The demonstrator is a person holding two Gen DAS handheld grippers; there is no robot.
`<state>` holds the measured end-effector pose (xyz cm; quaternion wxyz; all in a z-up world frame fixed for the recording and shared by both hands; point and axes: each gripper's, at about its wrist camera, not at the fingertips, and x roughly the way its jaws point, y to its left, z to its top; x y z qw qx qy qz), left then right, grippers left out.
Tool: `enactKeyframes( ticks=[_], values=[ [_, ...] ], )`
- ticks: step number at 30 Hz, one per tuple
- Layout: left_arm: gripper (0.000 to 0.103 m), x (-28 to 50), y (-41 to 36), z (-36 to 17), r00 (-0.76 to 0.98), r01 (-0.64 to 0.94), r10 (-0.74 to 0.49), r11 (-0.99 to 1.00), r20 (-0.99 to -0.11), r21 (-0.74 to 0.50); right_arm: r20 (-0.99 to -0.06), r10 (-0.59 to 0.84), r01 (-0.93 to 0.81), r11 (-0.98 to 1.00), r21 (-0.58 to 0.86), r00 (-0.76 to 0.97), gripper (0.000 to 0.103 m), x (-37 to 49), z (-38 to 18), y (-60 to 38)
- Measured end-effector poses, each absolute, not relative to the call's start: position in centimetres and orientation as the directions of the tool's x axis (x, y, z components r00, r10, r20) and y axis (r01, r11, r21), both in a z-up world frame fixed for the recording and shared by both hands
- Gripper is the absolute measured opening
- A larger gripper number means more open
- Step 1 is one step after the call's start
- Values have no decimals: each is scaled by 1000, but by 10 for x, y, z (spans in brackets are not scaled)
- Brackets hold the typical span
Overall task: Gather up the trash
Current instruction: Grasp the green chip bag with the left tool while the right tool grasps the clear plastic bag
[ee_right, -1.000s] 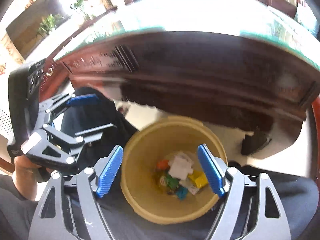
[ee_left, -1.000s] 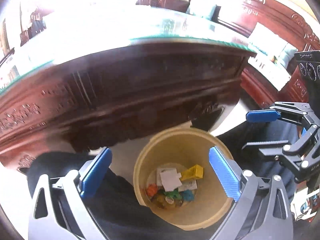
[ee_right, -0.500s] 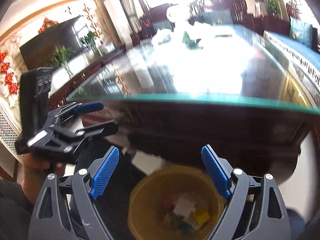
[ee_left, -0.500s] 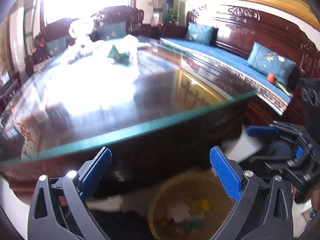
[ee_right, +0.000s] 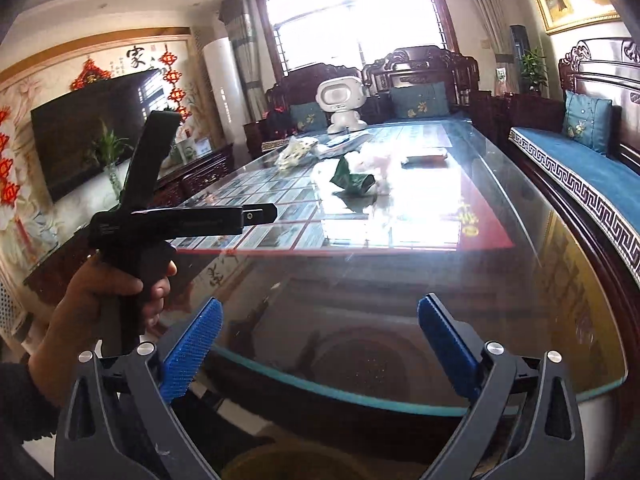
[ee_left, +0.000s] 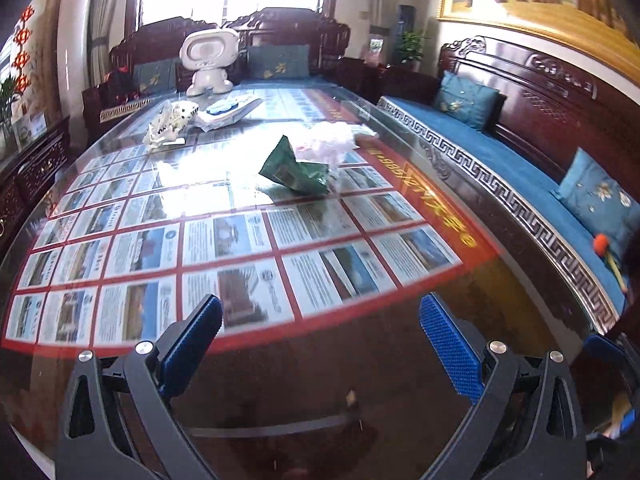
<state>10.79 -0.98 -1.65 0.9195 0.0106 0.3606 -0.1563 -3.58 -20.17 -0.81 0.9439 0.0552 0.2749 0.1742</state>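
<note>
A crumpled green wrapper (ee_left: 296, 170) (ee_right: 354, 180) lies mid-table on the glass top, with a pinkish-white crumpled wad (ee_left: 328, 142) (ee_right: 372, 160) just behind it. Farther back lie a white spotted wrapper (ee_left: 170, 122) (ee_right: 296, 152) and a blue-and-white packet (ee_left: 228, 110). My left gripper (ee_left: 320, 344) hovers open over the table's near end, nothing between its blue pads. My right gripper (ee_right: 320, 336) hangs over the near glass edge, its jaws opening and nothing between them. In the right wrist view a hand holds the left gripper's black body (ee_right: 132, 216) at the left.
The glass-topped wooden table (ee_right: 400, 400) covers a grid of printed sheets. A white robot toy (ee_left: 208, 60) stands at the far end. A carved bench with blue cushions (ee_left: 500, 168) runs along the right. A dark TV (ee_right: 92, 140) hangs on the left wall.
Both grippers rose from over the yellow bin beside the table to above the glass top. The bin has dropped out of view and the table's trash has come into sight.
</note>
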Motion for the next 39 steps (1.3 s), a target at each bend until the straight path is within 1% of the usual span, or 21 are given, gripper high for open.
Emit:
enactKeyframes(
  ticks=[4, 7, 12, 17, 21, 24, 26, 27, 28, 29, 31, 34, 39],
  values=[
    [99, 165, -22, -22, 686, 255, -215, 966, -695, -47, -505, 333, -262, 942, 208, 796, 95, 15, -1, -211],
    [99, 206, -27, -30, 674, 217, -182, 975, -716, -44, -505, 326, -244, 944, 224, 799, 95, 47, -1, -217],
    [99, 266, -34, -46, 644, 161, -128, 987, -754, -30, -531, 312, -223, 948, 227, 788, 95, 104, -3, -223],
    [99, 306, -38, -53, 622, 132, -132, 989, -772, -62, -569, 313, -206, 947, 246, 760, 95, 153, -7, -228],
    [99, 329, -36, -57, 610, 101, -142, 990, -780, -101, -573, 325, -211, 943, 257, 752, 95, 171, -10, -227],
    [98, 339, -38, -62, 605, 98, -137, 990, -784, -97, -575, 325, -222, 944, 243, 751, 95, 180, -9, -224],
    [91, 345, -39, -65, 600, 105, -135, 990, -789, -90, -577, 325, -232, 945, 231, 750, 95, 184, -8, -221],
    [82, 349, -39, -67, 592, 109, -141, 990, -794, -95, -579, 322, -235, 946, 223, 749, 95, 188, -7, -220],
    [70, 352, -38, -70, 579, 114, -152, 988, -801, -105, -582, 320, -236, 947, 217, 748, 95, 190, -7, -219],
    [64, 355, -37, -73, 565, 120, -173, 985, -807, -127, -584, 317, -236, 948, 213, 747, 95, 194, -7, -217],
    [45, 357, -35, -74, 563, 131, -208, 978, -800, -162, -590, 316, -241, 949, 206, 743, 95, 201, -6, -214],
    [40, 356, -32, -75, 552, 145, -238, 971, -799, -189, -594, 308, -244, 951, 188, 744, 95, 210, -7, -210],
    [39, 347, -19, -75, 559, 139, -257, 966, -789, -216, -608, 263, -206, 965, 164, 749, 95, 235, -8, -207]
  ],
)
